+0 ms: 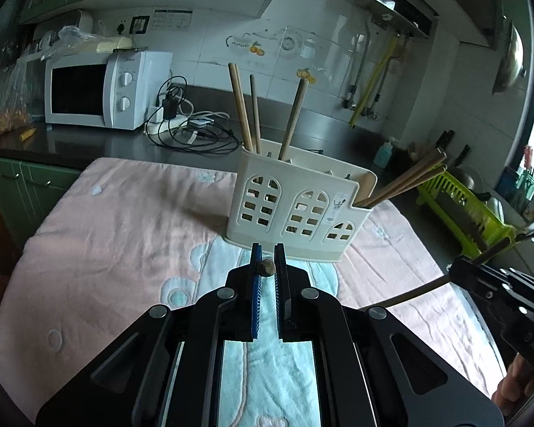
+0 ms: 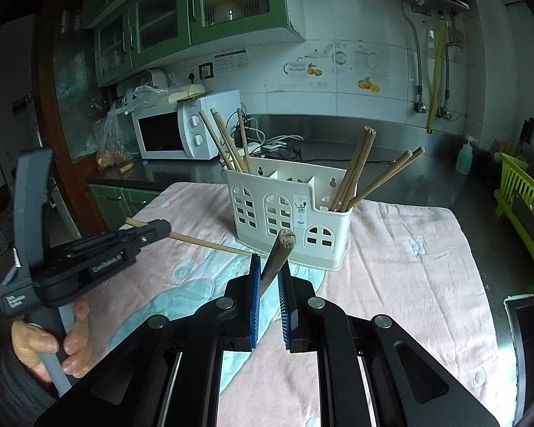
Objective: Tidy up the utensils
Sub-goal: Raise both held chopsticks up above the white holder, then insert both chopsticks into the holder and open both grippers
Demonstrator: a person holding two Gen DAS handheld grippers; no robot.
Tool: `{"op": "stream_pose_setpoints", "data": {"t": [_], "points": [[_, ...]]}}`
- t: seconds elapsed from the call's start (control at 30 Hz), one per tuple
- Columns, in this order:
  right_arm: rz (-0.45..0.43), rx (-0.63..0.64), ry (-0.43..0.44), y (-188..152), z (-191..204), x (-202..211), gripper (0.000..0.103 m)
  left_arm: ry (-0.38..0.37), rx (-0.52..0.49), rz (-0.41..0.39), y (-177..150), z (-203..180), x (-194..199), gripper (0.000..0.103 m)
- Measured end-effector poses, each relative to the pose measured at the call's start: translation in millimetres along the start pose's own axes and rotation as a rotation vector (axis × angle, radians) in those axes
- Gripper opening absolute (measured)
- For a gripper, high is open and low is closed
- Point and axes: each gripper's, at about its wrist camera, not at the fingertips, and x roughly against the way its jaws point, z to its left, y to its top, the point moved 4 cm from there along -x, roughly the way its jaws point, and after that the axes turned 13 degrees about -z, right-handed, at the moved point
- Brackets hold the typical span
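Pink cloth (image 2: 409,267) bears holder (image 2: 288,213), microwave (image 2: 181,131) behind.

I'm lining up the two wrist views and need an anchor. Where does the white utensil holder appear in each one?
Left wrist view: the white utensil holder stands just right of centre, directly beyond the left gripper.
Right wrist view: it sits at centre, slightly above the right gripper.
Shared landmark: the white microwave on the counter, at left behind the holder in both.
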Motion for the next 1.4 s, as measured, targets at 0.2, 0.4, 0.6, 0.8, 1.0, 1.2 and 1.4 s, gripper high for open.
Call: {"op": "stream_pose_setpoints", "data": {"t": [0.2,0.4,0.6,0.8,1.0,1.2,1.4], "points": [[-0.003,0.018,0.023,11.1,1.5,3.6,0.007,-0.004,-0.028,-0.018,8.0,-3.0,10.0,0.005],[-0.015,0.011,0.072,50.1,-5.9,16.7,0.007,-0.026,-0.035,-0.039,32.9,-4.9,30.6,0.005],[-0.035,0.004,0.103,96.2,-14.2,30.0,0.007,-0.063,-0.049,-0.100,70.7,-17.5,54.7,0.005],[-0.088,0.000,0.095,140.3,-28.2,38.6,0.007,-0.086,-0.080,-0.182,114.9,-43.0,64.6,0.005],[-0.137,-0.018,0.078,172.3,-47.2,32.4,0.007,-0.087,-0.106,-0.318,170.2,-67.8,65.6,0.005],[-0.163,-0.019,0.042,188.5,-65.4,5.4,0.007,-0.028,-0.167,-0.393,202.1,-83.2,35.2,0.005],[-0.140,-0.037,0.037,185.2,-80.1,-32.3,0.007,0.007,-0.148,-0.360,206.5,-72.1,-14.0,0.005]]}}
